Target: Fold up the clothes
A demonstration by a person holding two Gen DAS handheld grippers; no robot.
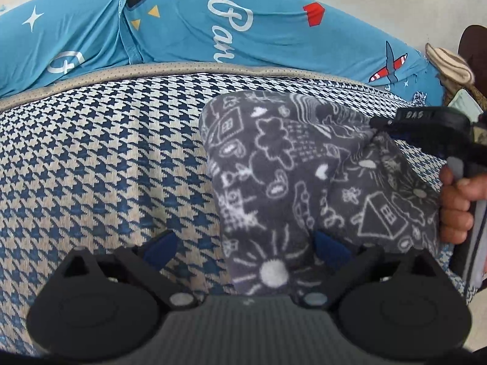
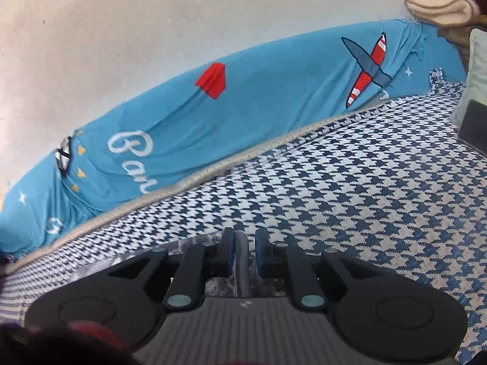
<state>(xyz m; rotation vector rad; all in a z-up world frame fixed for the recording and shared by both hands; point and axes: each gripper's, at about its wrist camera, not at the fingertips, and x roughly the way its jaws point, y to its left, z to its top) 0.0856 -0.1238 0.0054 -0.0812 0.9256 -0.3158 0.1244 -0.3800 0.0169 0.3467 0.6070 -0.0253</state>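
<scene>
My left tongs [image 1: 243, 251] are hovering spread, tilted down over one grey doodle-print garment [image 1: 304, 179] lying on the houndstooth bedspread [image 1: 100, 158], with bare cover stretching leftward. My right hand [image 1: 456, 203] is gripping its handle beside the cloth. From the right wrist, my right tongs [image 2: 243, 251] are pinching a grey fold; one blue cartoon pillow [image 2: 243, 106] is lining the far edge.

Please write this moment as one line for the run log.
task: fold clothes | right gripper: jaws shut on grey printed garment | left gripper: jaws open over it | surface: houndstooth cover
</scene>
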